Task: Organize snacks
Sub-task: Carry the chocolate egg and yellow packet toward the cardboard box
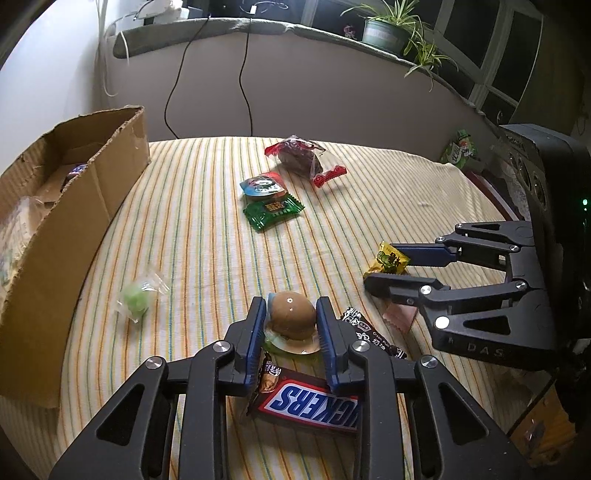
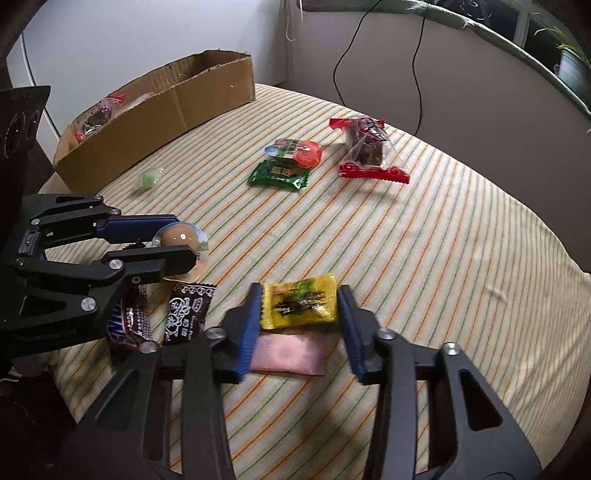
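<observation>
My left gripper [image 1: 291, 314] is shut on a brown egg-shaped snack in a clear pack [image 1: 293, 322]; it also shows in the right wrist view [image 2: 180, 236]. My right gripper [image 2: 300, 306] has its fingers on both sides of a yellow candy packet [image 2: 300, 304], which also shows in the left wrist view [image 1: 388, 260]. A pink packet [image 2: 286, 355] lies under it. A Snickers bar [image 1: 312, 404] and a dark cream-puff packet [image 2: 186, 310] lie below the left gripper. The cardboard box [image 1: 55, 236] stands at the left with snacks inside.
On the striped cloth [image 1: 207, 229] lie a green-ball candy [image 1: 137, 295], a green packet [image 1: 272, 212], a red-blue jelly cup [image 1: 263, 184] and a red-ended clear pack [image 1: 301, 158]. Cables [image 1: 243, 74] hang on the back wall. A potted plant [image 1: 388, 31] stands on the sill.
</observation>
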